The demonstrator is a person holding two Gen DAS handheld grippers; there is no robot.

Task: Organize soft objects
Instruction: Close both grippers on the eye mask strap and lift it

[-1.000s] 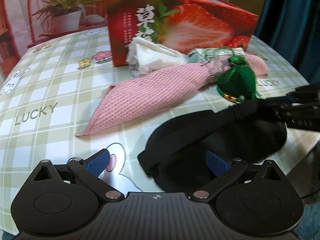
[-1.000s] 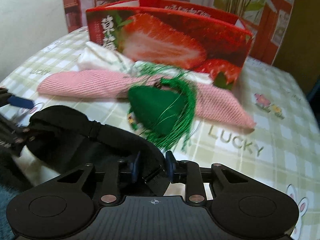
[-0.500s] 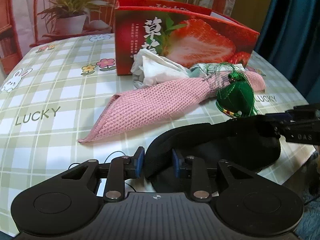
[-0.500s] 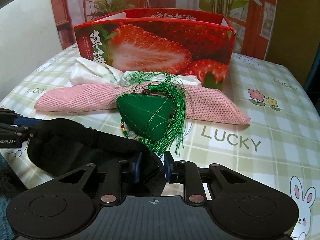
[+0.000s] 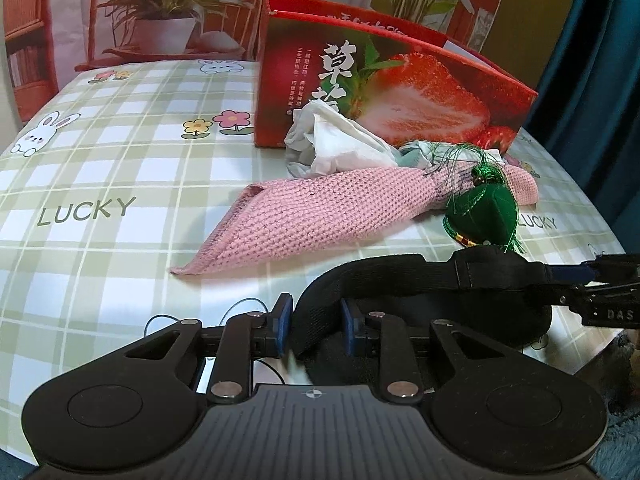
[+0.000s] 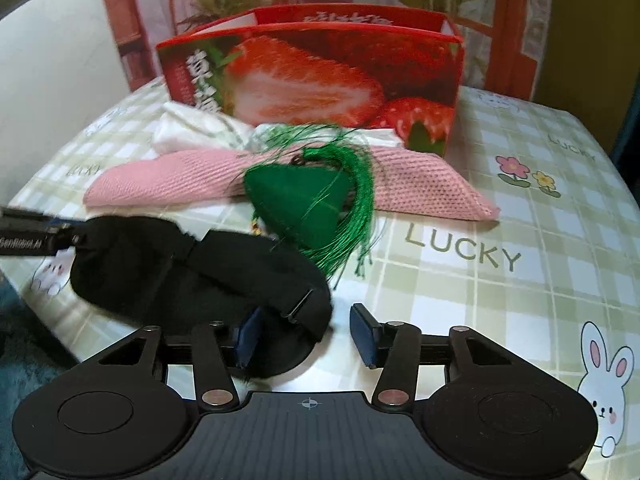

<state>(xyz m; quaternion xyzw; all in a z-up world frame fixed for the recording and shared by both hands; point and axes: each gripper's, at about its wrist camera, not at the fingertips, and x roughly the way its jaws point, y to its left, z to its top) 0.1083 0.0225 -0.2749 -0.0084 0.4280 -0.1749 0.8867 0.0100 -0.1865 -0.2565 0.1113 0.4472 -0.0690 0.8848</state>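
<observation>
A black eye mask (image 5: pixel 460 304) (image 6: pixel 160 264) lies near the table's front edge. My left gripper (image 5: pixel 316 318) is shut on its left end; it shows from the side in the right wrist view (image 6: pixel 60 236). My right gripper (image 6: pixel 306 334) is open, its fingers spread around the mask's strap end; it shows at the right in the left wrist view (image 5: pixel 600 292). A green tasselled sachet (image 5: pixel 484 212) (image 6: pixel 308 208), a pink knitted cloth (image 5: pixel 320 216) (image 6: pixel 180 178) and a crumpled white cloth (image 5: pixel 336 148) (image 6: pixel 192 132) lie behind it.
An open red strawberry box (image 5: pixel 400 92) (image 6: pixel 312 76) stands behind the cloths. The table (image 5: pixel 100 168) has a green checked cover with rabbits and "LUCKY" print. Its edge runs close by both grippers. A blue curtain (image 5: pixel 592 80) hangs at the right.
My left gripper closed on the eye mask's left end. My right gripper, shut on the strap before, has opened. The mask has risen a little at the left.
</observation>
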